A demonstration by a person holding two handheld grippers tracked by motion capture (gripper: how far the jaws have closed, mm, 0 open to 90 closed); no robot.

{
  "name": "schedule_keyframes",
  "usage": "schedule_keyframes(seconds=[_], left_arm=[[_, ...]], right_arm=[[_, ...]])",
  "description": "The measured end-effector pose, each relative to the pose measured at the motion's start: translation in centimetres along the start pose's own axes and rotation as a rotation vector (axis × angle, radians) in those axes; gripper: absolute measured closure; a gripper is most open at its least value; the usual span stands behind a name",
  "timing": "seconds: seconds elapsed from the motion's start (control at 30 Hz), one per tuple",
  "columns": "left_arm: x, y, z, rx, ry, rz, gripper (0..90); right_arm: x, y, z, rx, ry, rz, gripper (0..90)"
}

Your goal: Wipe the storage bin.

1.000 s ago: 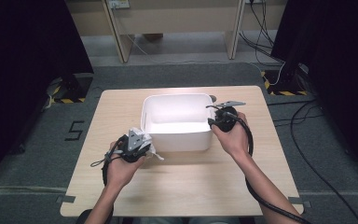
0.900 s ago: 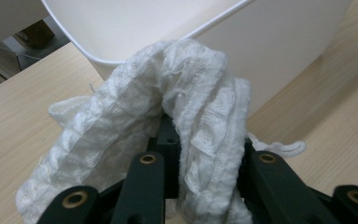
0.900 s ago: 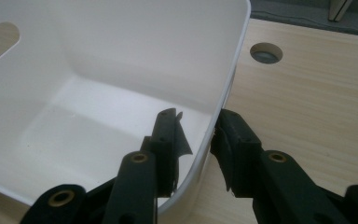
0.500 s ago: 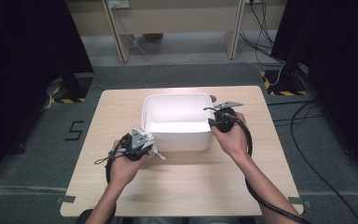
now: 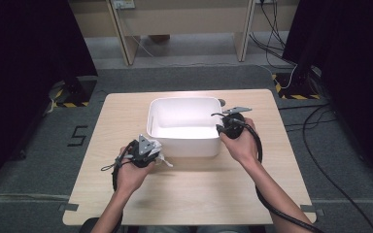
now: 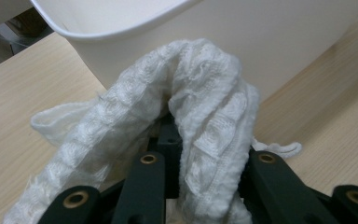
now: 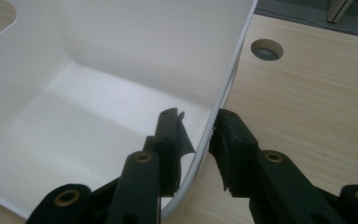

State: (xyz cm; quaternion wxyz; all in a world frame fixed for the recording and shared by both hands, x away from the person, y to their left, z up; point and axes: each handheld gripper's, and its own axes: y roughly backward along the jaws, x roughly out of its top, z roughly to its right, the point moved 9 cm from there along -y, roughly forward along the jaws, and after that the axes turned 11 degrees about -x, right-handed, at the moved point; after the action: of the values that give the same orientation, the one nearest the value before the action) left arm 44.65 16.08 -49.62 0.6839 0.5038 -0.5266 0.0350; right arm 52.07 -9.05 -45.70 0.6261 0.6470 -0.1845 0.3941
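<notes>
A white plastic bin (image 5: pixel 184 99) stands in the middle of the wooden table (image 5: pixel 199 194). My left gripper (image 5: pixel 150 150) hovers at the bin's near left corner, shut on a white textured cloth (image 5: pixel 163 158). In the left gripper view the cloth (image 6: pixel 205 84) drapes in a loop over the jaws of the left gripper (image 6: pixel 205 154), close to the bin's outer wall (image 6: pixel 279 42). My right gripper (image 5: pixel 221 124) straddles the bin's right wall. Its jaws have just been closing. In the right gripper view the right gripper (image 7: pixel 198 126) has one jaw inside the bin's wall (image 7: pixel 121 46) and one outside, both pads touching the rim.
A round cable hole (image 7: pixel 266 49) sits in the tabletop just beyond the bin's far right corner (image 5: pixel 222 102). Bare wood stretches in front of the bin. A pale desk frame (image 5: pixel 184 19) and floor cables (image 5: pixel 330 121) lie beyond and right of the table.
</notes>
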Motion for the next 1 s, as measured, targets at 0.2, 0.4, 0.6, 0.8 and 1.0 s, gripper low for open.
schedule_keyframes(seconds=[0.2, 0.4, 0.6, 0.8, 1.0], left_arm=[[-0.4, -0.6, 0.1, -0.002, 0.0, -0.017, 74.1], [-0.8, -1.1, 0.2, -0.007, 0.003, -0.029, 74.1], [-1.2, -1.6, 0.3, -0.01, 0.006, -0.04, 74.1], [-1.7, -2.1, 0.3, -0.015, 0.012, -0.047, 74.1], [-2.4, -2.9, 0.4, -0.024, 0.021, -0.063, 74.2]], right_arm=[[0.0, 0.0, 0.0, 0.0, 0.002, -0.002, 71.6], [0.0, 0.0, 0.0, 0.001, 0.002, -0.001, 71.6], [0.0, 0.0, 0.0, 0.0, 0.005, -0.001, 71.5], [0.0, 0.0, 0.0, -0.002, 0.007, 0.002, 71.4], [0.0, 0.0, 0.0, -0.001, 0.008, 0.002, 71.4]])
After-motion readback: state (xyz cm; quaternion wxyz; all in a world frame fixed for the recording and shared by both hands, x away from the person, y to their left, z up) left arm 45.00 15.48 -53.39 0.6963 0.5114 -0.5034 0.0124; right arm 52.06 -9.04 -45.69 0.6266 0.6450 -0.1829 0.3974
